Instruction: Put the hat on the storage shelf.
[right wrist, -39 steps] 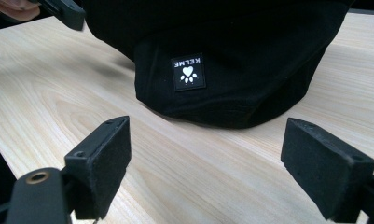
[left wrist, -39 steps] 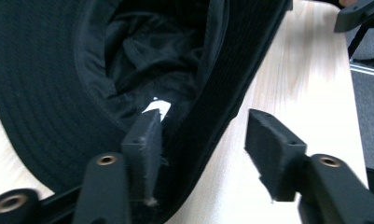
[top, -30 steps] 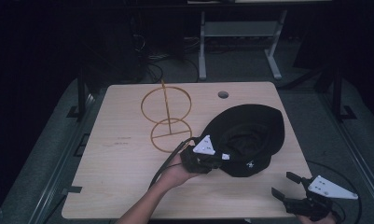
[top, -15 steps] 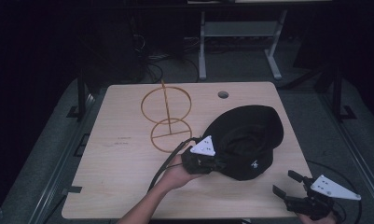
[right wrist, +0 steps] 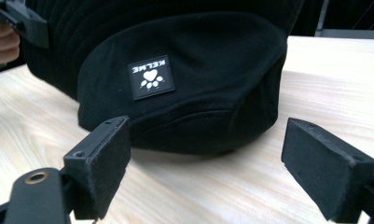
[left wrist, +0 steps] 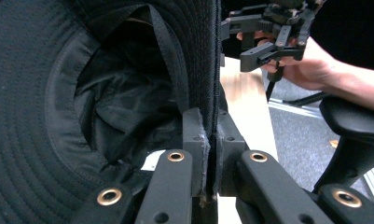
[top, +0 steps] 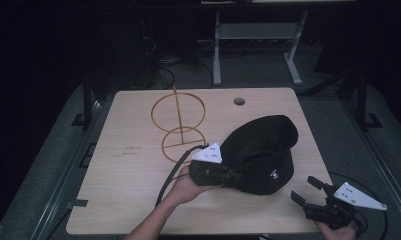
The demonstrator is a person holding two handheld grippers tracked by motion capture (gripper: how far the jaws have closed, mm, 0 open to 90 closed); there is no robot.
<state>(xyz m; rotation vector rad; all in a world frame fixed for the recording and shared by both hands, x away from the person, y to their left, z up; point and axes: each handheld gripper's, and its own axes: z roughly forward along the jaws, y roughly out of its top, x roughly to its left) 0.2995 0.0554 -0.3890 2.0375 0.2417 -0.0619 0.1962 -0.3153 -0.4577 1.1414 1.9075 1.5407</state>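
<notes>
Clamping on the brim of the black hat (left wrist: 128,93), the jaws of the left gripper (left wrist: 211,154) have just been closing, and in the left gripper view the fabric edge is now seen pinched flat between them. From a second ago to now, the hat is shifted slightly toward the lower right of the high view, so the hold is judged firm enough for lifting. At the lower right of the high view, the right gripper (top: 308,192) is held with jaws apart and nothing between them, just short of the hat. Farther up the worktop (top: 123,165), the wire hat stand (top: 179,122) is left bare, the likely destination.
</notes>
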